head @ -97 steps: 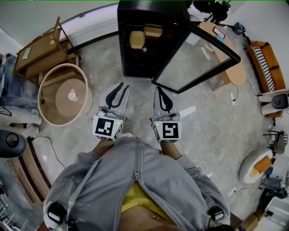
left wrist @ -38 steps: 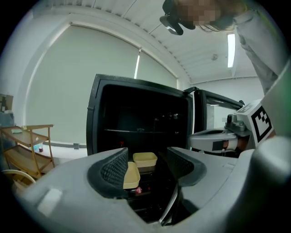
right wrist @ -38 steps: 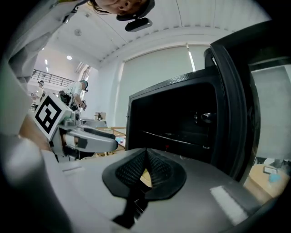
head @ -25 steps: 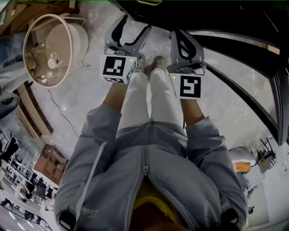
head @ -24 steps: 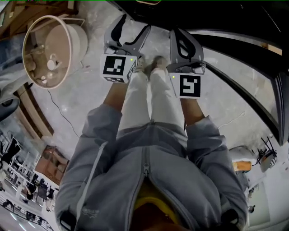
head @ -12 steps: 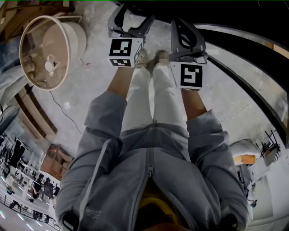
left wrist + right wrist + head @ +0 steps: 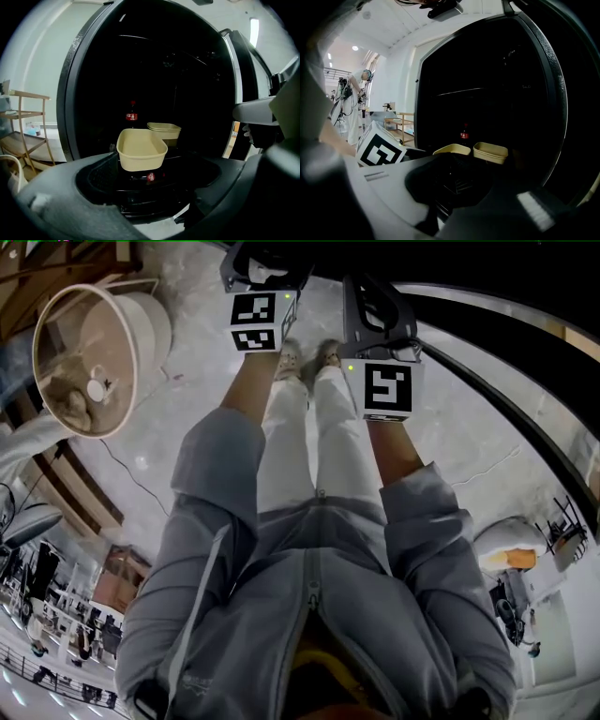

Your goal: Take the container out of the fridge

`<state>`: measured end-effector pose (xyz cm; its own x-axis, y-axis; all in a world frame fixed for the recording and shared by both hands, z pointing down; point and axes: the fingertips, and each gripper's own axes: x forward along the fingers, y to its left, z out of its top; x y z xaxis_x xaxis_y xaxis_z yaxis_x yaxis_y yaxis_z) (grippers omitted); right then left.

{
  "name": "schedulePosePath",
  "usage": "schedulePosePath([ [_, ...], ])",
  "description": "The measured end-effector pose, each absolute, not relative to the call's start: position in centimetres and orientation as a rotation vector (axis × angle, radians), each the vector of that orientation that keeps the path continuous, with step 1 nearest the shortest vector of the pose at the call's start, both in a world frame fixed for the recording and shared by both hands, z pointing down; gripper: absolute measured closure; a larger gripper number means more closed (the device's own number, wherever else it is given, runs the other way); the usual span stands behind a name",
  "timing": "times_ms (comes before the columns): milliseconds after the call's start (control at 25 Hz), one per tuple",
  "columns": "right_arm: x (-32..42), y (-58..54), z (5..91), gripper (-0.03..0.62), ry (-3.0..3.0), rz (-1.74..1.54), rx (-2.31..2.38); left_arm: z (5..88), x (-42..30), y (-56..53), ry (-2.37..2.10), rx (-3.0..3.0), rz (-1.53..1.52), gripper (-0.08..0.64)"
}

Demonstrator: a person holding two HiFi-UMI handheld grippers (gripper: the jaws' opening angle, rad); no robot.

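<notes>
In the left gripper view a beige container [image 7: 140, 150] sits at the front of a shelf in the open black fridge [image 7: 77, 93]. A second beige container [image 7: 164, 131] stands behind it to the right, and a cola bottle [image 7: 131, 115] stands at the back. My left gripper [image 7: 159, 187] is in front of the shelf, short of the front container; its jaws are opening and nothing is between them. In the head view the left gripper [image 7: 267, 259] reaches to the top edge. My right gripper [image 7: 370, 294] hangs beside it, shut and empty. Both containers [image 7: 451, 149] also show in the right gripper view.
The fridge's glass door [image 7: 525, 371] stands open at my right. A round beige basket [image 7: 89, 357] sits on the floor at the left, with a wooden shelf rack [image 7: 23, 126] nearby. My own feet [image 7: 305, 357] are just below the grippers. A person [image 7: 354, 108] stands far off.
Both grippers have moved forward toward the fridge, the left one further, so its jaws now reach the top edge of the head view. The left jaws have spread wider.
</notes>
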<state>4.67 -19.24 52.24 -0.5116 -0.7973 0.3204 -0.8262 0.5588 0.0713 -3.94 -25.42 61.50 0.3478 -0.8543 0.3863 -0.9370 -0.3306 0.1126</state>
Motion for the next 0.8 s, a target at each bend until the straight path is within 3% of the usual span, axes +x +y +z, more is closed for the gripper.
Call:
schedulePosePath([
  [800, 5.6, -19.9, 53.4, 0.592, -2.456, 0.171, 1.357, 65.5, -3.5, -29.7, -1.581, 2.196, 0.482, 0.031],
])
